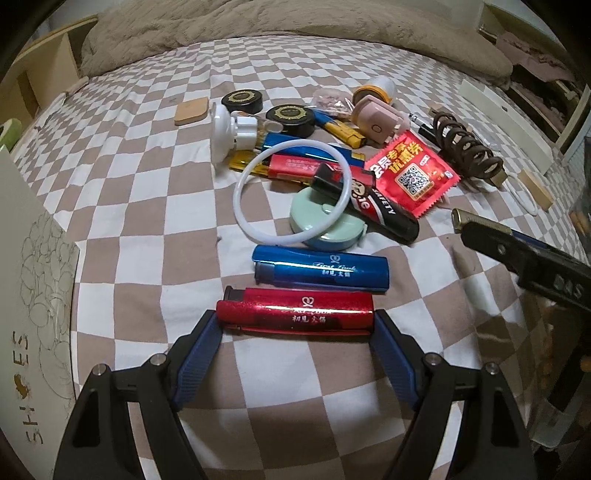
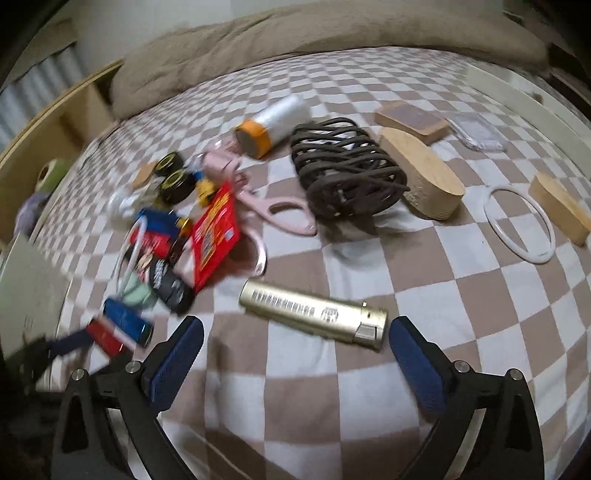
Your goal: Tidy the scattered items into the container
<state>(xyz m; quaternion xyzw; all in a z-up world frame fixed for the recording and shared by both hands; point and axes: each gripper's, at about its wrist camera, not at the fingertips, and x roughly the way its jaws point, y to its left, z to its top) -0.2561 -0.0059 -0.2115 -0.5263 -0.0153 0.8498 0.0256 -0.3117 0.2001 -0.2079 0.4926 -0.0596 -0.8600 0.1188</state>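
My left gripper (image 1: 295, 323) is open, its blue pads on either side of a red lighter (image 1: 295, 312) lying on the checked bedsheet (image 1: 147, 206); whether they touch it I cannot tell. A blue lighter (image 1: 320, 269) lies just beyond it. My right gripper (image 2: 295, 334) is open around a gold lighter (image 2: 314, 319), apart from both ends. The white shoe box (image 1: 33, 295) stands at the left. The right gripper (image 1: 524, 254) shows at the right in the left wrist view.
A pile lies further on: white ring (image 1: 291, 192), green tape measure (image 1: 325, 221), black lighter (image 1: 369, 203), red sachet (image 1: 413, 173), brown coiled cord (image 2: 347, 170), pink scissors (image 2: 273, 210), wooden blocks (image 2: 421, 177), another white ring (image 2: 519, 223). A beige blanket (image 1: 277, 29) lies behind.
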